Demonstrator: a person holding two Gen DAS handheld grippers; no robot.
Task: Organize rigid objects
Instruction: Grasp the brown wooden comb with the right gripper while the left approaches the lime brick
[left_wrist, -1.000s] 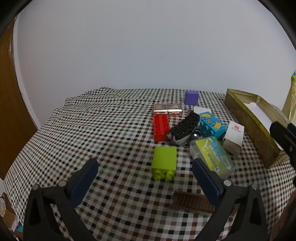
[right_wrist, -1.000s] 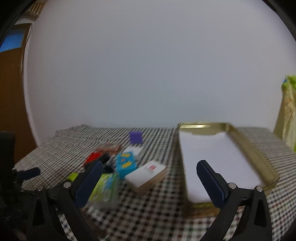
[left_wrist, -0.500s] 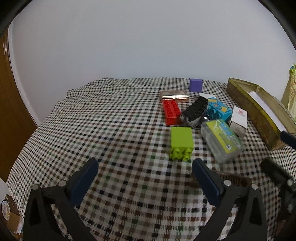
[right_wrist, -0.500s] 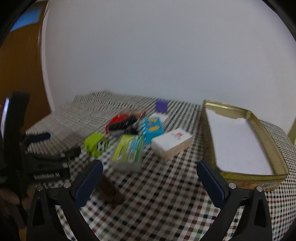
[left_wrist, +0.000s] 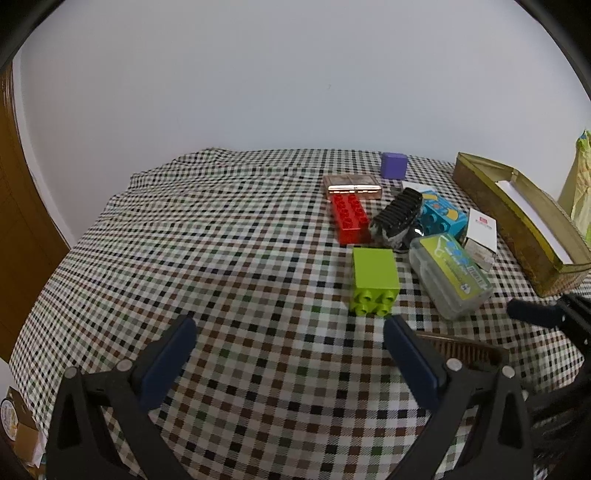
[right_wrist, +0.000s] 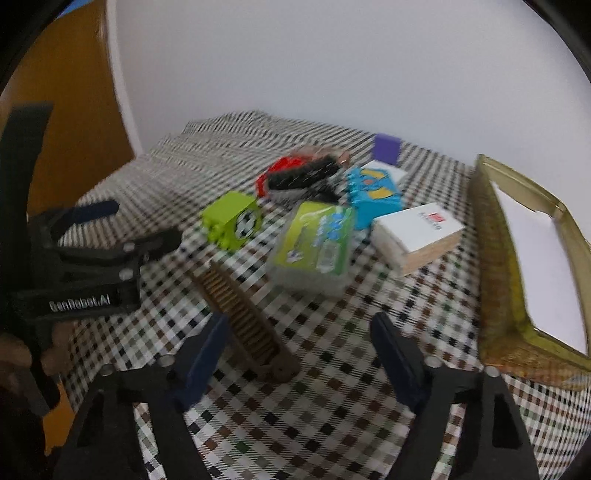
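The right gripper hung low over the checked cloth with its jaws closing and nothing yet pressed between them; the brown comb lay just ahead, its near end beside the left finger, so it looked the likely pick. The left gripper stood wide open and empty, aimed at the green block but short of it (probably waiting its turn). The other items sat bunched together: red brick, black brush, blue box, clear case, white box, purple cube. The gold tray beside them held only a white liner, apparently the place meant for them, and none had gone in yet.
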